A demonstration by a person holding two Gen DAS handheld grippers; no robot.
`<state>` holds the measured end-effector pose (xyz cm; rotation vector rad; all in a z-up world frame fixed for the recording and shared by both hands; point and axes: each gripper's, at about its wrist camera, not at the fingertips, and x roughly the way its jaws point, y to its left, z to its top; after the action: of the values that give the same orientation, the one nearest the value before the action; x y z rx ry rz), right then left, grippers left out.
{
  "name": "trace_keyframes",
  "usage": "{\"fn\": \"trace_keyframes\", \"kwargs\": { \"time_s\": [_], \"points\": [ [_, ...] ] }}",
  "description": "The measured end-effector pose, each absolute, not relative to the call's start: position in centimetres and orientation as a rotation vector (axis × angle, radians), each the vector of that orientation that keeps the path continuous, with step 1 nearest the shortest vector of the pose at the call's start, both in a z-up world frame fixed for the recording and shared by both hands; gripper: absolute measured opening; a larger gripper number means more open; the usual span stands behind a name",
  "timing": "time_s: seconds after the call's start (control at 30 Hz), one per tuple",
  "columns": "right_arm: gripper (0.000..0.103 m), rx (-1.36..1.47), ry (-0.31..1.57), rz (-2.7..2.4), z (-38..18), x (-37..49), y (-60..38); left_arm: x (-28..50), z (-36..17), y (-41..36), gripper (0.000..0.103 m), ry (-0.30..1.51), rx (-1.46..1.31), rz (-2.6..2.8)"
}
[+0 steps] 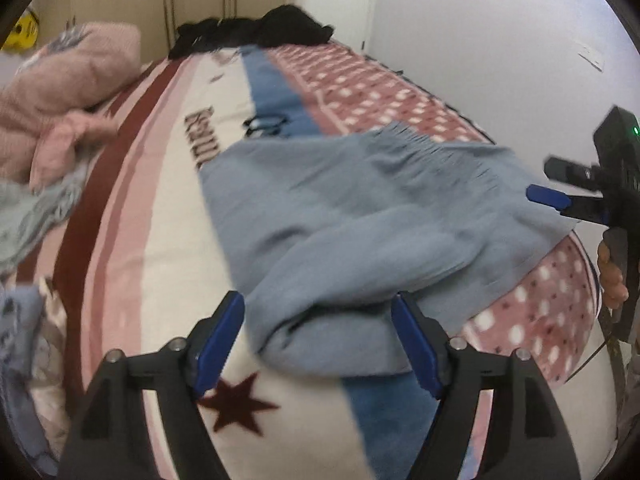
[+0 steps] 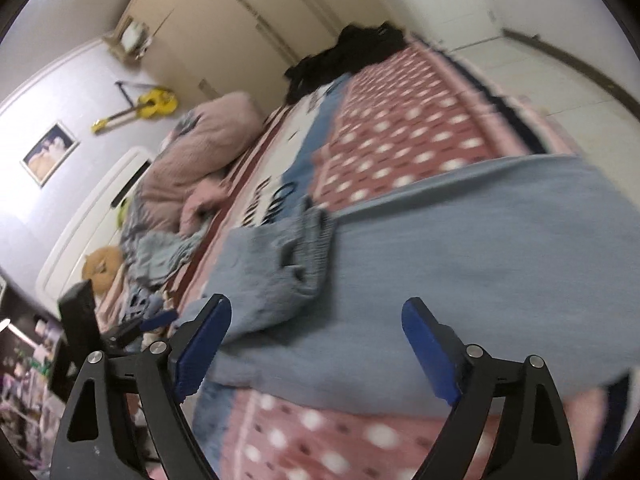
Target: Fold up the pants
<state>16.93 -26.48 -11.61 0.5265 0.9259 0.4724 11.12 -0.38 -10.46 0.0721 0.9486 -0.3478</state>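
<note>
Left tongs (image 1: pixel 318 344) apart, nothing clamped; the near bunched end of the pants (image 1: pixel 360 216) sits between the blue pads, no visible squeeze. Right tongs (image 2: pixel 316 348) also apart, hovering over the cloth, empty. Pants: grey-blue, lying across the bed (image 1: pixel 160 240) on the patterned blanket, partly folded, I'd judge.

To do the step well: bite only the fold edge, both layers, not the blanket under it; keep both tongs level so the fold lands square.

Left wrist view shows the right tongs and the hand (image 1: pixel 612 276) holding them at the far edge. Right wrist view alone shows the elastic waistband (image 2: pixel 308 248). Both views blurred.
</note>
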Motion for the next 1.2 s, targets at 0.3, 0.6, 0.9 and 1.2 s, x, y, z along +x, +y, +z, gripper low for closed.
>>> {"fn": "trace_keyframes", "kwargs": {
  "time_s": [0.3,0.6,0.9,1.2],
  "points": [
    [0.061,0.607,1.090,0.480,-16.6,21.8,-18.8,11.2,-12.5,1.3,0.066,0.890,0.068,-0.280],
    [0.009,0.512,0.981,0.377,-14.4,20.4,-18.8,9.3,-10.4,-0.7,0.032,0.784,0.184,-0.328],
    [0.009,0.335,0.870,0.316,-10.8,15.9,-22.4,9.2,-10.2,-3.2,0.038,0.810,0.244,-0.296],
    [0.014,0.388,0.996,0.332,-15.5,15.7,-25.7,9.3,-12.4,-2.7,0.041,0.870,0.259,-0.207]
  ]
}}
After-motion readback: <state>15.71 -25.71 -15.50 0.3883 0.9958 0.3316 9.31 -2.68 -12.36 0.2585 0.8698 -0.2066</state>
